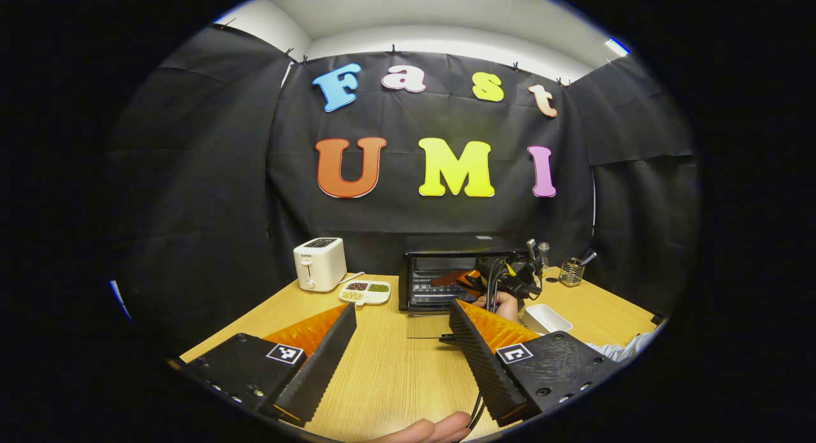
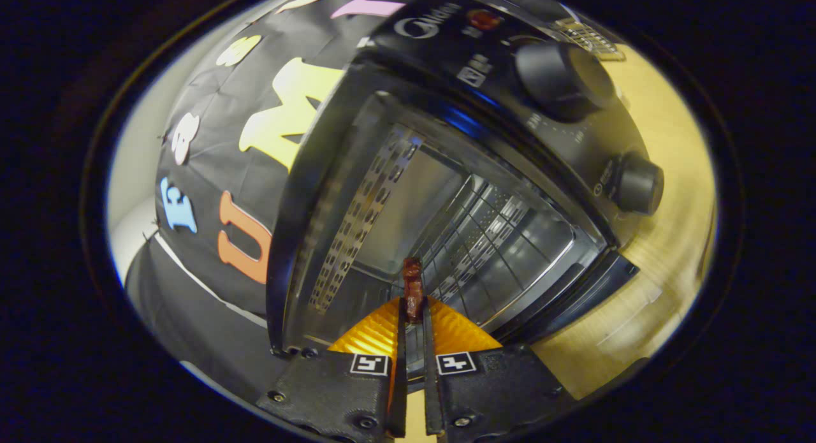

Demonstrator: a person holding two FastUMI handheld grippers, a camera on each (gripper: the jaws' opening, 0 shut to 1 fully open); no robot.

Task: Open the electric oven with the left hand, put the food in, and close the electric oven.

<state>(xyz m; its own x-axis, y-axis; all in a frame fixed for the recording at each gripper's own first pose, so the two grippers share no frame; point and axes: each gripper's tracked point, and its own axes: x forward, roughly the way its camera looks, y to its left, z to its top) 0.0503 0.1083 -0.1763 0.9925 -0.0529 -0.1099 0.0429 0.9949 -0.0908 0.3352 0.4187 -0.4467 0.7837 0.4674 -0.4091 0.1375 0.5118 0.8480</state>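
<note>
Food (image 2: 412,289) pinched between closed right gripper (image 2: 413,315) fingers, held at mouth of open oven (image 2: 446,194), just over wire rack (image 2: 484,252), two knobs (image 2: 561,73) on oven's front panel. Seen from left gripper view: oven (image 1: 446,271) at back of table (image 1: 395,366) with glass door (image 1: 428,325) dropped flat, right gripper (image 1: 503,274) and hand (image 1: 500,303) at its opening. Left gripper (image 1: 401,350) spread wide, holding nothing, low over table well short of oven; toaster (image 1: 320,263), snack tray (image 1: 364,292), white dish (image 1: 545,317) around.
</note>
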